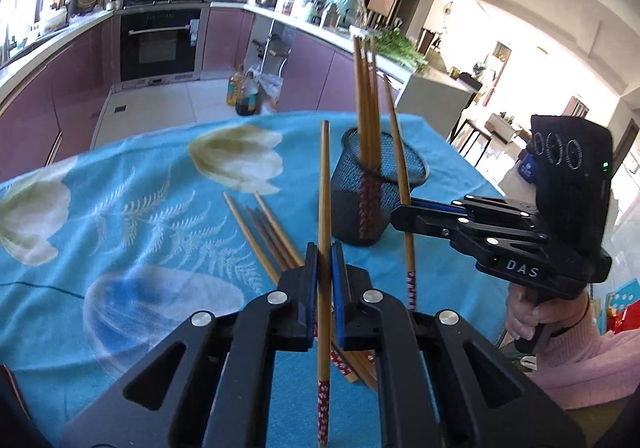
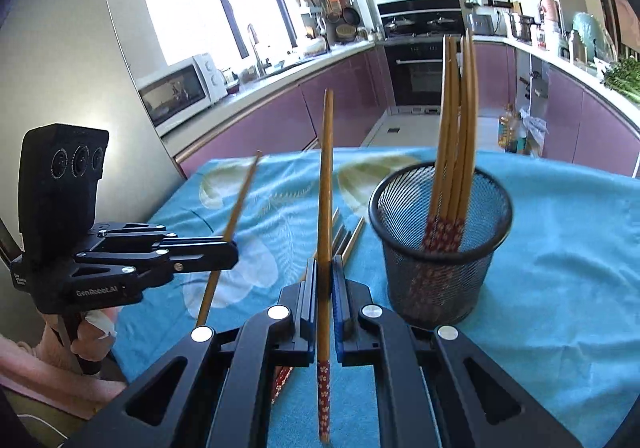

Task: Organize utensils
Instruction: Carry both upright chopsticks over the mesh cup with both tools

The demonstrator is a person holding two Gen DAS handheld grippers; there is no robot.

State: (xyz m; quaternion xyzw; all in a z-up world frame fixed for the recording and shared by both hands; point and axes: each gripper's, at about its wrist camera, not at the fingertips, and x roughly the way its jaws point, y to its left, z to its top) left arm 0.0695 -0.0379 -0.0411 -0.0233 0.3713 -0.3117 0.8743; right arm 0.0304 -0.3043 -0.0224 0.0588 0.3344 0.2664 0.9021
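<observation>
Closest to each camera, one long bamboo chopstick with a red flowered end is pinched tight. The left gripper (image 1: 324, 272) is closed on its chopstick (image 1: 324, 232), which is held almost straight up. The right gripper (image 2: 330, 284) is closed on the other chopstick (image 2: 325, 232), also almost straight up, with the red end hanging low.

Just past the grippers, a few loose bamboo chopsticks (image 1: 264, 236) are left lying flat on the blue cloth with pale flowers (image 1: 120, 216).

A bit further, the round black wire-mesh cup (image 2: 440, 244) is seen standing on the cloth. A bunch of chopsticks (image 2: 456, 136) is already stood in it, red ends down.

The step in hand looks like dropping the two held sticks into the cup. It is best done one at a time. Each stick should be lifted until its red end is above the rim, then moved over the open part of the cup, away from the standing bunch. It should be kept upright and let go only when its end is well inside. The cup looks light, so it should not be bumped.
</observation>
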